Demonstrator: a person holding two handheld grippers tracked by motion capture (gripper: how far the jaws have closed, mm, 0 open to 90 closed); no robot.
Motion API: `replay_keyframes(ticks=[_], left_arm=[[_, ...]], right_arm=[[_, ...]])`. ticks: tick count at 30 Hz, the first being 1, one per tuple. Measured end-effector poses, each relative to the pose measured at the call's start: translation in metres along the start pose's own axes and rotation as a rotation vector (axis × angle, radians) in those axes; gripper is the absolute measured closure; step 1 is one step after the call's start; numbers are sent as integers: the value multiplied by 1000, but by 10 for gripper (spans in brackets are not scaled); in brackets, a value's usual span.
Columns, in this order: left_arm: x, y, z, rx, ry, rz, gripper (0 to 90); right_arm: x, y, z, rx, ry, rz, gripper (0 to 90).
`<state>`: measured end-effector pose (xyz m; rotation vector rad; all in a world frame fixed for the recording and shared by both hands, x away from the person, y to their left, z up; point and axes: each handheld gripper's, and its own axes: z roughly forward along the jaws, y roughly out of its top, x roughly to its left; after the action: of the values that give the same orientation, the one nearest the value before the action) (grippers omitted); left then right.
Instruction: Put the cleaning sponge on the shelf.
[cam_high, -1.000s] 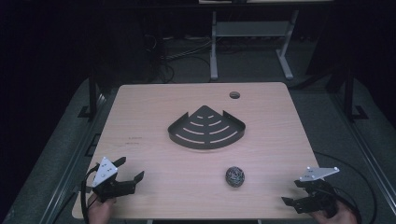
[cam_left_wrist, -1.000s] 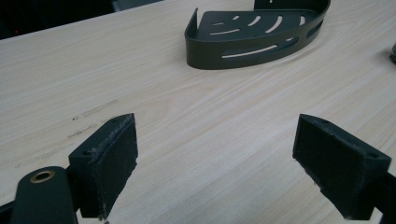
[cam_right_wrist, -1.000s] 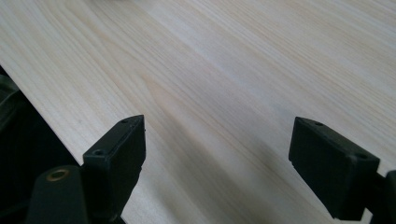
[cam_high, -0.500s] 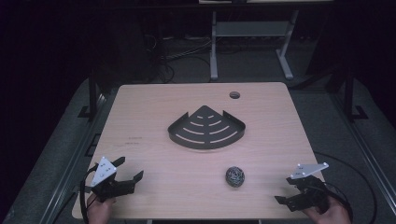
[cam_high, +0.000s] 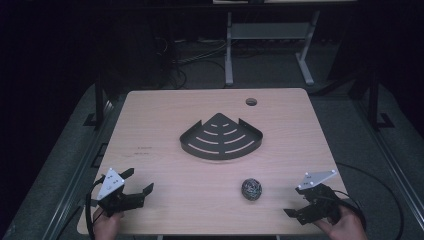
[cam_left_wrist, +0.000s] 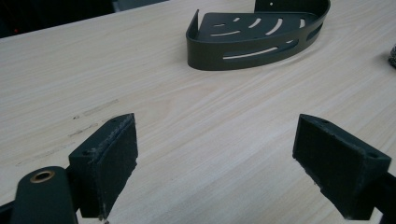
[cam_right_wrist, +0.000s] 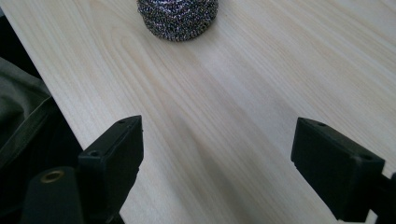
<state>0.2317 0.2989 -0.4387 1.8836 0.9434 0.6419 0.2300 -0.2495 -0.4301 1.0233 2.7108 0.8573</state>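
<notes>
High view: a round ball of silvery steel-wool scourer (cam_high: 251, 189) lies on the pale wooden desk (cam_high: 165, 115) near its near edge, right of centre, with a dark metal quarter-round slotted corner shelf (cam_high: 221, 137) well beyond it at mid-desk. To the right of the scourer, near the near right corner, the right gripper (cam_high: 300, 212) points left toward it, apart from it; its fingers have just been opening and stand wide with nothing between them, the scourer lying ahead in the right gripper view. At the near left corner the left gripper (cam_high: 142, 186) rests with fingers wide and empty, aimed toward the shelf.
</notes>
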Motion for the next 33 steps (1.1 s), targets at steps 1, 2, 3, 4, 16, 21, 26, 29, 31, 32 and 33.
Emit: replay_keyframes(ticks=[1,2,3,4,16,21,26,29,31,32,33], left_arm=[[0,0,0,0,0,0,133],[0,0,0,-4,0,4,133],[-1,0,0,-6,-1,1,133],[-1,0,0,-6,-1,1,133],[-1,0,0,-1,1,4,133],[-1,1,0,-1,1,10,133],[-1,1,0,-2,1,6,133],[-1,1,0,-2,1,5,133],[-1,1,-1,-6,2,4,133],[0,0,-1,-6,2,4,133],[0,0,-1,-7,1,1,133]], right_arm=[[0,0,0,0,0,0,165],[1,3,2,1,6,1,166],[1,4,3,3,8,-1,165],[1,4,3,3,8,-1,165],[8,19,13,18,32,-50,162],[9,22,14,21,37,-58,161],[10,26,15,20,37,-67,162],[10,28,17,21,40,-67,161],[12,31,20,22,49,-75,161],[12,33,21,24,48,-80,161],[13,34,21,28,49,-83,160]])
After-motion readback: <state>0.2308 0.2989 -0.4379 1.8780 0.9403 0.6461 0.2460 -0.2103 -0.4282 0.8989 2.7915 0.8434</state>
